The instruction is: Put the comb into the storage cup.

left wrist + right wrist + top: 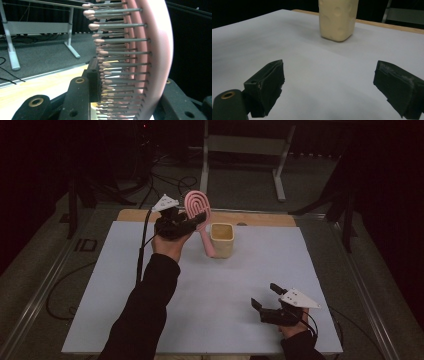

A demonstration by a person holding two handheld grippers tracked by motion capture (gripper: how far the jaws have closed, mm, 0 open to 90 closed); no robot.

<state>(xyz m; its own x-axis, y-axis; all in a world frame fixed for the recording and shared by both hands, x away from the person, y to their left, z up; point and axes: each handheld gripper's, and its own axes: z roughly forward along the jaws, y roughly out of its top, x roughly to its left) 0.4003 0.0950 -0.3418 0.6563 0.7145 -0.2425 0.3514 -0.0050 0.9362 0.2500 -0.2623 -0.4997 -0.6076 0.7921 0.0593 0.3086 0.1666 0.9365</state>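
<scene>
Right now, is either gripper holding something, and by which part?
The left gripper holds the pink hairbrush by its head, jaws closed across the bristles and back. The right gripper is open over the table and holds nothing.

A fixed high camera looks forward and down over the person's side of the bench (210,300), taking in the whole white sheet, both forearms and the dim floor beyond. The camera riding the left tongs (192,222) sits almost against the pink hairbrush (140,57) and faces along its bristles toward the far floor and a grey frame that the high view also shows. The camera on the right tongs (328,87) looks low and level across the sheet toward the cream cup (338,18), a part of the scene it shares with the high view.
</scene>
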